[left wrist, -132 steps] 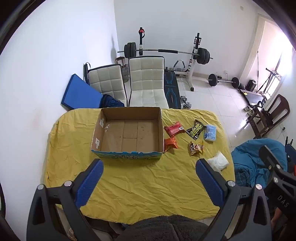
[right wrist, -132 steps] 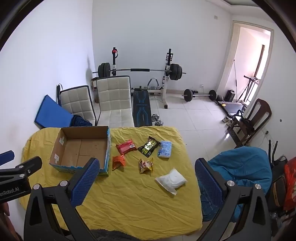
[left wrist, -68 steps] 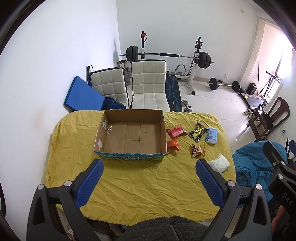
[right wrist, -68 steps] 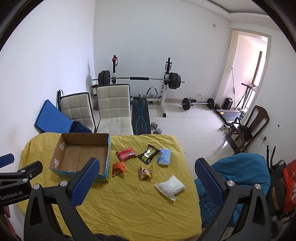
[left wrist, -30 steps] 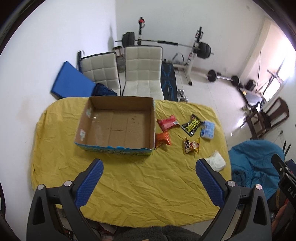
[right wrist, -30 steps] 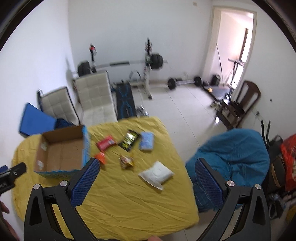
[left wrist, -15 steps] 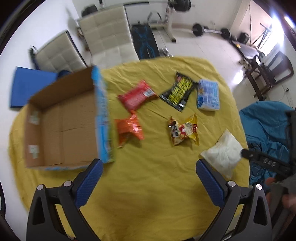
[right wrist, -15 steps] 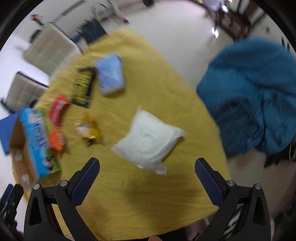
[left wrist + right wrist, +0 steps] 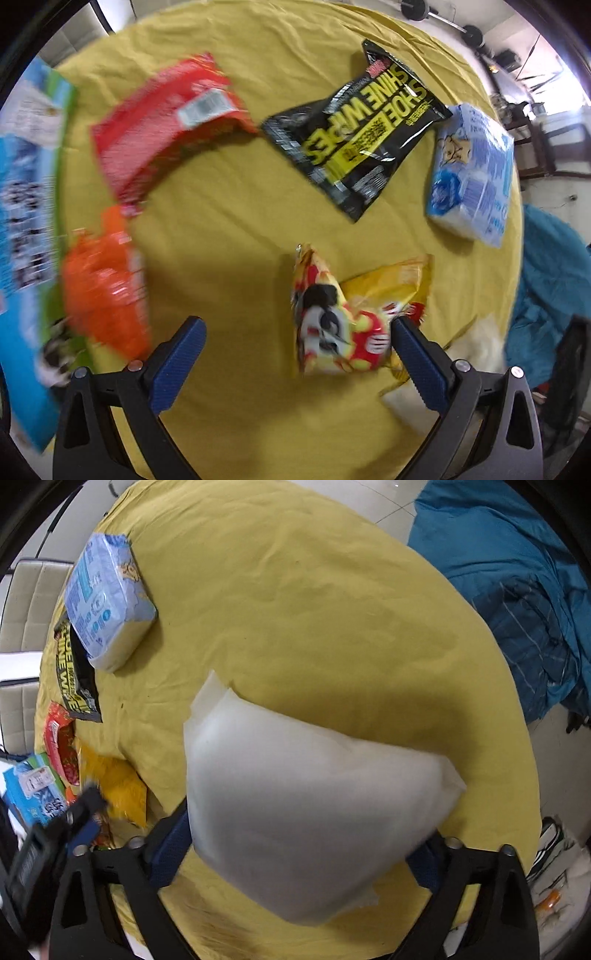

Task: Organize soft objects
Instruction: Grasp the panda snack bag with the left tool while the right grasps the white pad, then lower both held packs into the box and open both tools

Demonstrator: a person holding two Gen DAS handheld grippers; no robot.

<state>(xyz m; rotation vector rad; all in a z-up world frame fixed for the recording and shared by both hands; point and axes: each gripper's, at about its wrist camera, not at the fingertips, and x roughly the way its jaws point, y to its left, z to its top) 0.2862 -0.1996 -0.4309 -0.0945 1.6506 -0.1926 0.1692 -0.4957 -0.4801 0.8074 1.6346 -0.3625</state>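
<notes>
Left claw [image 9: 295, 350] wide over yellow snack bag [image 9: 347, 317], orange pkt [image 9: 105, 284] beside.

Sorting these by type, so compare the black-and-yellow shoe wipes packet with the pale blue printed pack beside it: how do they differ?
The black-and-yellow shoe wipes packet lies thin and flat; the pale blue printed pack is thick and blocky. The packet is glossy dark foil with bold lettering; the pack is light with small print. Both rest on the yellow cloth, ungripped.
</notes>
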